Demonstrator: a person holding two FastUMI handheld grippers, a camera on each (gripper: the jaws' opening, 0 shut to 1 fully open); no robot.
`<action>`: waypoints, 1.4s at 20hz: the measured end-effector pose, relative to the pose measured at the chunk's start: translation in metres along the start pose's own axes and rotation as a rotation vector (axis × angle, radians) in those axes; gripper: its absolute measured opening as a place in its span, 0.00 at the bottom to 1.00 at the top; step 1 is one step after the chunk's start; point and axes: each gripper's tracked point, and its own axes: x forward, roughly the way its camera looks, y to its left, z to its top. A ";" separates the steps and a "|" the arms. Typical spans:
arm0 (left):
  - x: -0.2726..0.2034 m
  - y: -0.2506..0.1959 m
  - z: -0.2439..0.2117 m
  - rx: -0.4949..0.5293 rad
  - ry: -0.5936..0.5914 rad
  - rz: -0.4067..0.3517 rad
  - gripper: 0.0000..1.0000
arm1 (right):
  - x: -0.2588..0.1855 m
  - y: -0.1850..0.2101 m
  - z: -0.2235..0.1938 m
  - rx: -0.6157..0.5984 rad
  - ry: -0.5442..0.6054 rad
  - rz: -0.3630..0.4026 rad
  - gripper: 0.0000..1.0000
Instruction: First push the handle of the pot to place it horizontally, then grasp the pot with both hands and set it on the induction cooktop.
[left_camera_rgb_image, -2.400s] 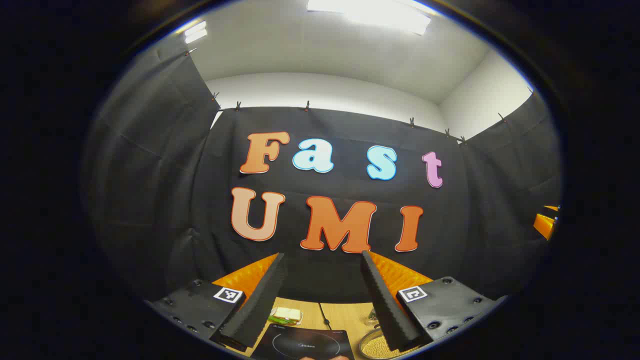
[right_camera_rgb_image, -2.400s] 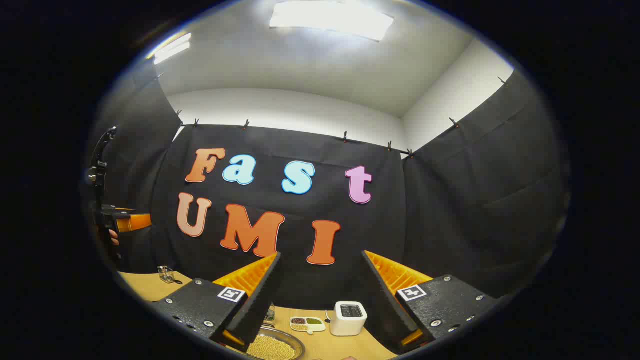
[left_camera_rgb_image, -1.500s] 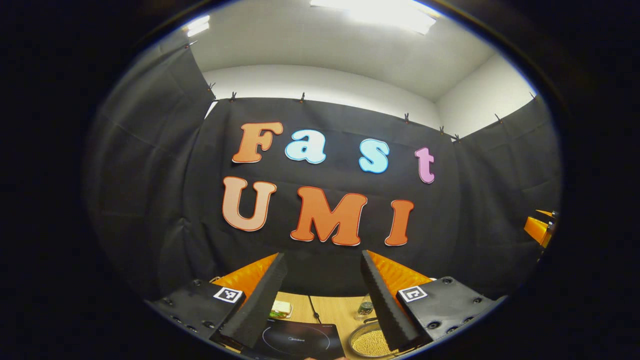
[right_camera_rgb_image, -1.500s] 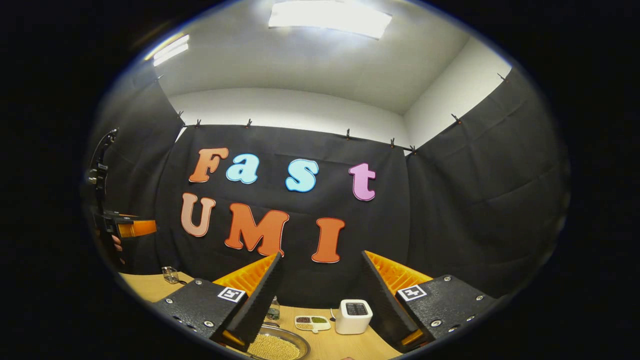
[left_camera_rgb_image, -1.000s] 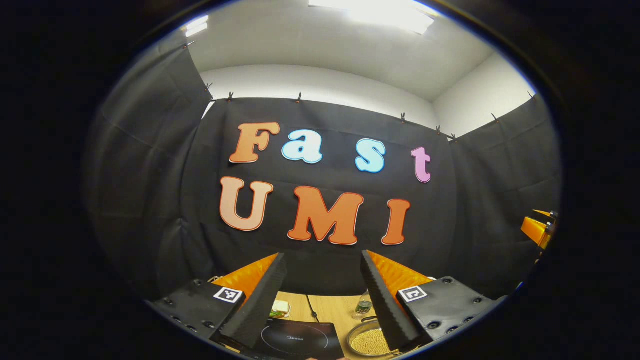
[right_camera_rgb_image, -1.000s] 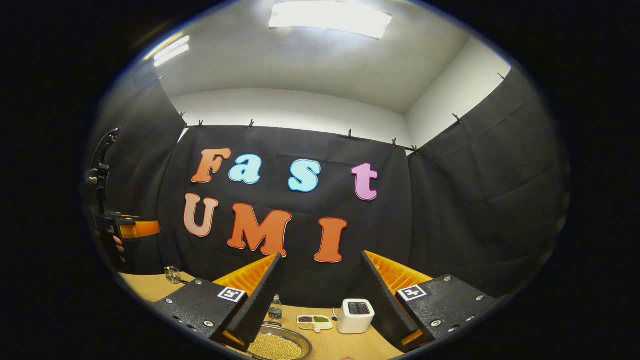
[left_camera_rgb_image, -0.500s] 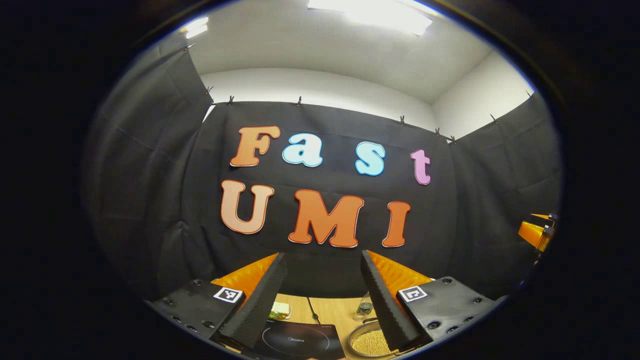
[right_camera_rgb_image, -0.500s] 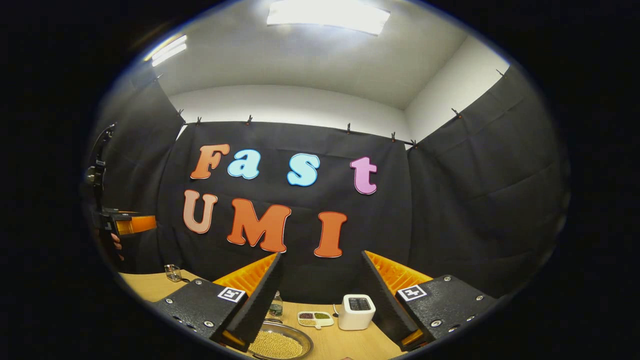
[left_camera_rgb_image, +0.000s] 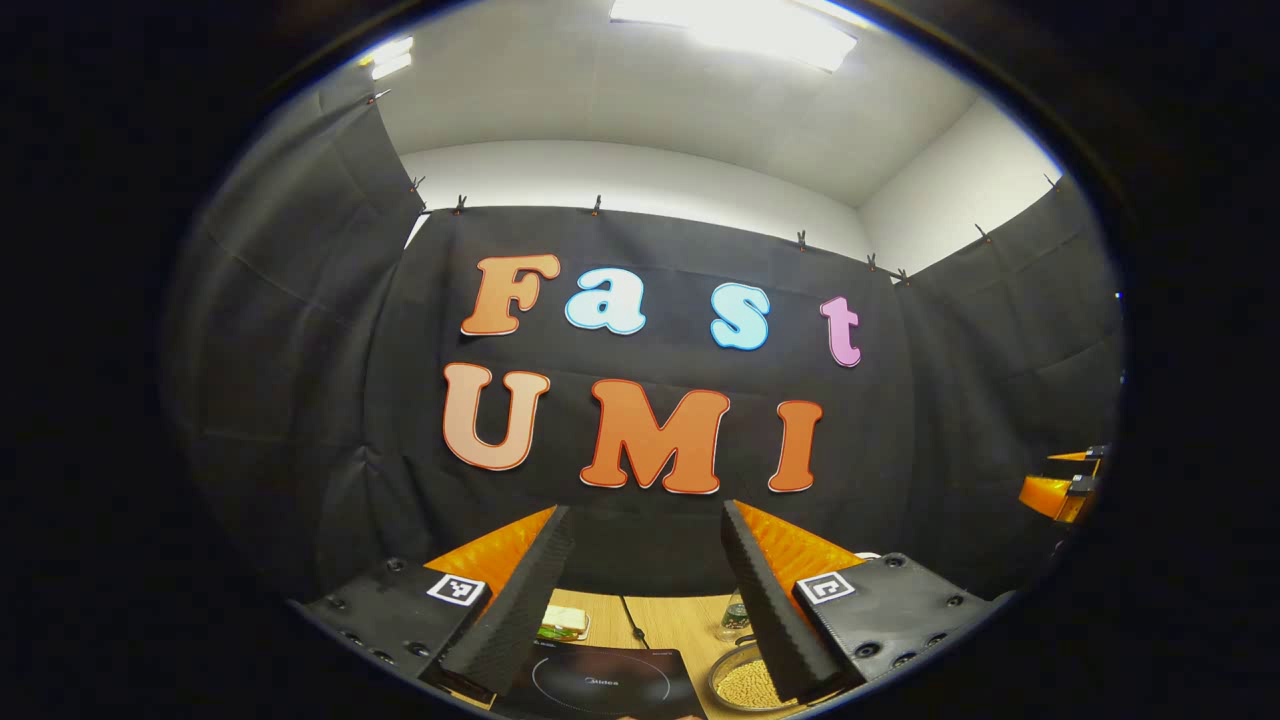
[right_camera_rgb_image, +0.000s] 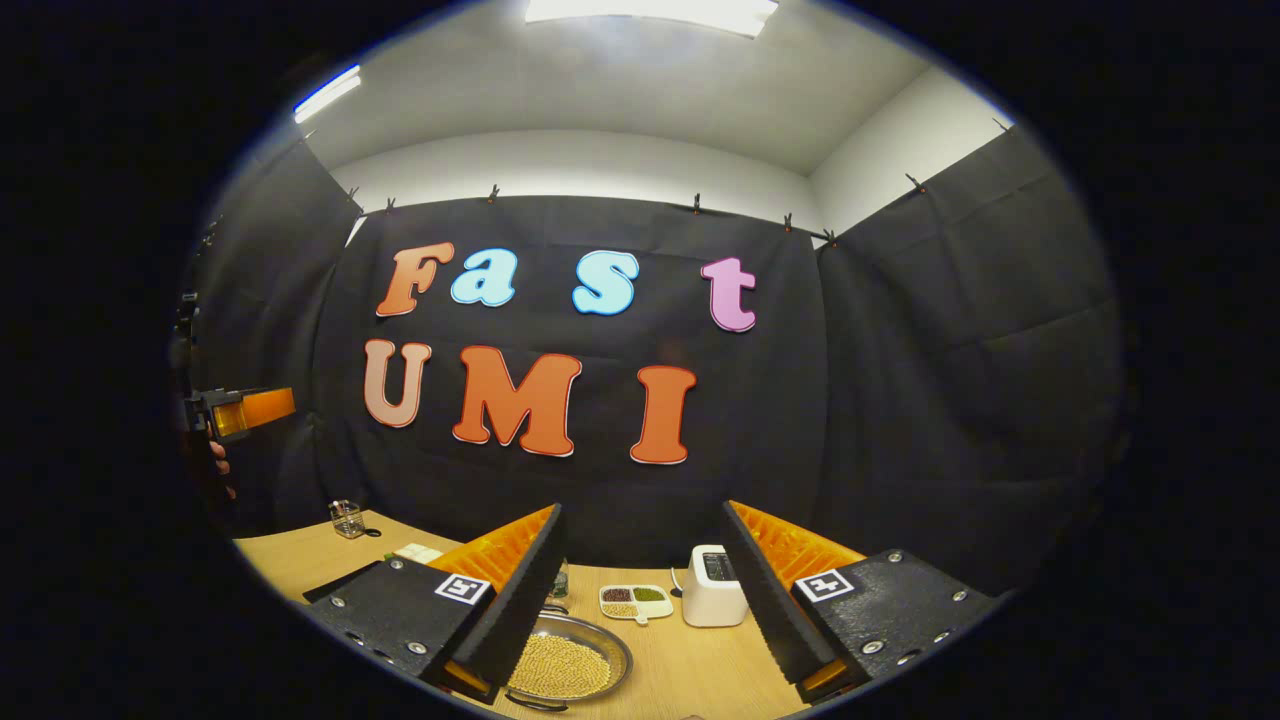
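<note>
Pot (right_camera_rgb_image: 568, 668) sits low on the tabletop (right_camera_rgb_image: 700, 670), a shallow metal pan full of small yellowish beads; in the right gripper view it lies right below my right tongs (right_camera_rgb_image: 640, 595), partly behind their left finger. I can't make out its handle clearly, just a dark loop at the near rim. In the left gripper view the pot (left_camera_rgb_image: 742, 682) is half hidden behind the right finger of my left tongs (left_camera_rgb_image: 640, 600).

Induction cooktop (left_camera_rgb_image: 600, 684), a flat black slab with a ring mark, lies just left of the pot in the left gripper view, apart from it, nothing on it. A cord runs from its far edge toward the booth wall.

Beyond the pot, right gripper view: a small glass jar (right_camera_rgb_image: 560, 580) just behind it, a white divided dish (right_camera_rgb_image: 636, 601) with dark, green and pale fills to its right, then a white boxy appliance (right_camera_rgb_image: 715, 598) further right. Well left of the pot, a little clear glass container (right_camera_rgb_image: 347, 520) near the tabletop's far edge. Left gripper view also shows a sandwich-like item (left_camera_rgb_image: 563, 624) behind the cooktop.

Both tongs are spread wide, holding nothing, raised above the tabletop and well clear of the pot. My left tongs (right_camera_rgb_image: 240, 410) also show at the left rim of the right gripper view, with a hand (right_camera_rgb_image: 218, 470) gripping below them; my right tongs (left_camera_rgb_image: 1060, 490) show at the right rim of the left gripper view.
</note>
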 end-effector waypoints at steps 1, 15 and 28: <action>-0.001 0.001 -0.003 -0.008 0.005 -0.001 0.98 | 0.001 0.002 -0.009 -0.006 0.020 0.000 0.95; 0.000 0.055 -0.027 0.007 0.015 0.066 0.97 | -0.005 0.096 -0.207 0.016 0.617 0.228 0.79; 0.002 0.077 -0.039 0.016 0.047 0.109 0.97 | -0.047 0.163 -0.330 0.101 1.096 0.400 0.28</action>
